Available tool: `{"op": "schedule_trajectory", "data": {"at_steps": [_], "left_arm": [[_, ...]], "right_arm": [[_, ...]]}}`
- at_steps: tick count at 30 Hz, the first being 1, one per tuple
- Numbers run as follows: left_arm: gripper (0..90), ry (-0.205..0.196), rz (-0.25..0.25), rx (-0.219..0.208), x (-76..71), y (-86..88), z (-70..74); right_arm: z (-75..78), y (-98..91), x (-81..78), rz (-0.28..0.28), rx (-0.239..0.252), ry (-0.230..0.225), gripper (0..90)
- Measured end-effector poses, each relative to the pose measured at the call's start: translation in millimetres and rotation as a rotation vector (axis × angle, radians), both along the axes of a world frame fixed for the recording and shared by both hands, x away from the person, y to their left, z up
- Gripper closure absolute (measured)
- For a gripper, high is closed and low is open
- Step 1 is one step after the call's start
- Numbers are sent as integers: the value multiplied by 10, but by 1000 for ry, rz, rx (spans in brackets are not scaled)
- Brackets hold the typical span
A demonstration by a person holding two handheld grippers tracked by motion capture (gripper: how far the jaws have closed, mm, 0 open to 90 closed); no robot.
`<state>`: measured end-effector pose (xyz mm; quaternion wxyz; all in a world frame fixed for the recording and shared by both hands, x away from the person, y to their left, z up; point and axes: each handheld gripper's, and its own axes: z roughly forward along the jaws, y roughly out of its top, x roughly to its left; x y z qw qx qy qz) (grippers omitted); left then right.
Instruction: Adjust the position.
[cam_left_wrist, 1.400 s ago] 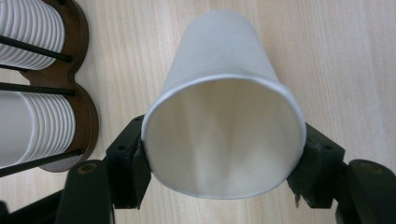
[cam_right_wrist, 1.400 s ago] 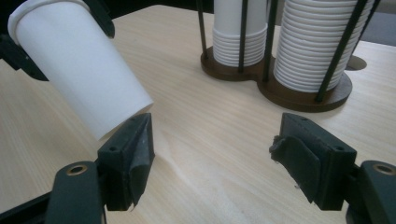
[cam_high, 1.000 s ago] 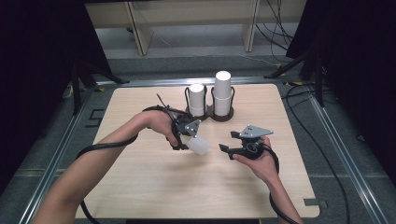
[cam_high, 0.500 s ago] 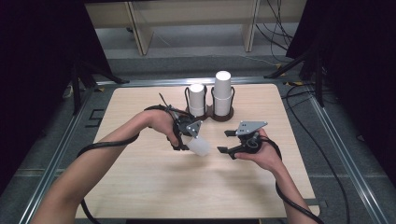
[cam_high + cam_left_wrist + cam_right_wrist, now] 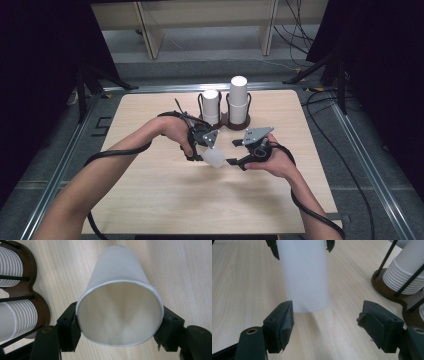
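A white paper cup (image 5: 215, 157) hangs over the middle of the wooden table (image 5: 150, 200), tilted, with my left gripper (image 5: 207, 152) shut on it near its rim. In the left gripper view the cup (image 5: 120, 302) opens toward the camera, and both pads of the left gripper (image 5: 120, 327) press its sides. My right gripper (image 5: 232, 152) faces the cup's base from the right, open. In the right gripper view the cup (image 5: 303, 272) hangs just ahead of the right gripper (image 5: 329, 323), close to its left jaw, with neither pad touching.
A brown wire cup rack (image 5: 227, 124) stands at the back middle of the table with two stacks of white cups (image 5: 211, 105) (image 5: 239, 97). It also shows at the right of the right gripper view (image 5: 392, 290) and the left of the left gripper view (image 5: 40, 310).
My right hand has moved away from the person and slightly left, bringing its open jaws closer to the cup's base. The left hand and the cup have stayed in place.
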<state>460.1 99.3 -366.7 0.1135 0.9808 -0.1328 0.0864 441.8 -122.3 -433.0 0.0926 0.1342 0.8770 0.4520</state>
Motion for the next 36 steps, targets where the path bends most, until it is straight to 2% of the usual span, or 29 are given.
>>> {"op": "schedule_trajectory", "data": {"at_steps": [1,2,3,4,9,11,12,15,16,20,21,23,27,30,33,34,35,36], "left_arm": [[319,-2,-1,3,0,-4,3],[319,-3,1,2,-2,-7,2],[319,-16,-20,36,11,-16,22],[318,-21,-22,44,10,-23,25],[318,-19,-15,37,5,-38,19],[319,-13,-11,37,2,-42,12],[319,-14,-18,48,8,-44,16],[319,-15,-16,47,10,-50,14],[319,-16,-17,47,10,-53,15],[319,-17,-27,62,13,-68,19],[318,-18,-27,62,13,-71,22],[319,-14,-22,54,11,-73,18],[318,-17,-29,64,15,-74,11],[319,-16,-28,64,14,-73,9],[319,-12,-23,60,9,-74,12],[319,-12,-24,61,8,-75,13],[318,-10,-22,59,5,-76,13],[319,-13,-24,58,4,-78,15]], "right_arm": [[5,14,6,10,-7,-16,270],[6,28,4,15,-12,0,270],[5,40,5,17,-13,-5,271],[12,50,7,20,-18,-16,271],[30,97,3,28,-18,-15,270],[38,110,16,40,-20,-43,270],[39,115,4,31,-19,-23,270],[43,146,13,39,-13,-43,270],[42,160,3,35,-14,-28,270],[43,228,4,42,-10,-34,270],[40,248,1,43,-7,-17,270],[43,282,19,62,-8,-46,270],[24,344,6,64,0,-13,271],[9,380,17,77,-1,-31,273],[-1,413,3,82,0,-7,278],[0,421,5,88,-4,-17,282],[-1,435,-3,89,-1,-1,284],[-1,440,2,95,-7,-14,286]]}}
